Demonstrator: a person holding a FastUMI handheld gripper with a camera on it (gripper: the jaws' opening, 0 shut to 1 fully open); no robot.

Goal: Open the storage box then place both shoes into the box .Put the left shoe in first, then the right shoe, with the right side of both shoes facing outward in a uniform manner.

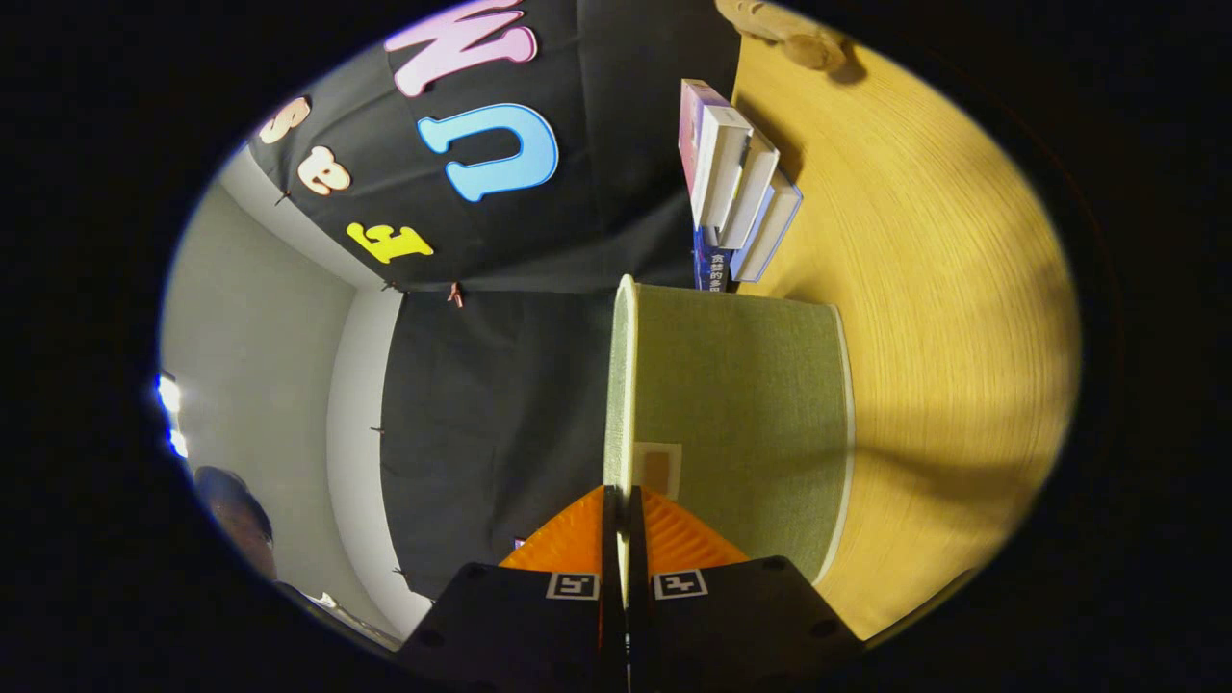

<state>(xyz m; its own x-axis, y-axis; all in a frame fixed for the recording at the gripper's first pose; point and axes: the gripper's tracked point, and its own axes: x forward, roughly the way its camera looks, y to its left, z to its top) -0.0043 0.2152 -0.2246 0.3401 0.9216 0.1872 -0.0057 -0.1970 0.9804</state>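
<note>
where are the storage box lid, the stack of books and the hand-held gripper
storage box lid (741,414), gripper view, its green fabric face
stack of books (736,183), gripper view, the pale page edges
hand-held gripper (624,510), gripper view, fingertips pinching the lid's edge

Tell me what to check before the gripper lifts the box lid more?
1. Fingers pinching the lid edge: ok, the gripper is closed on it.
2. Lid coming up off the box: ok, it stands raised.
3. Box sitting on the table: ok.
4. Books apart from the box: cannot tell, they look very close behind it.
5. Shoes nearby and ready: cannot tell.
</note>
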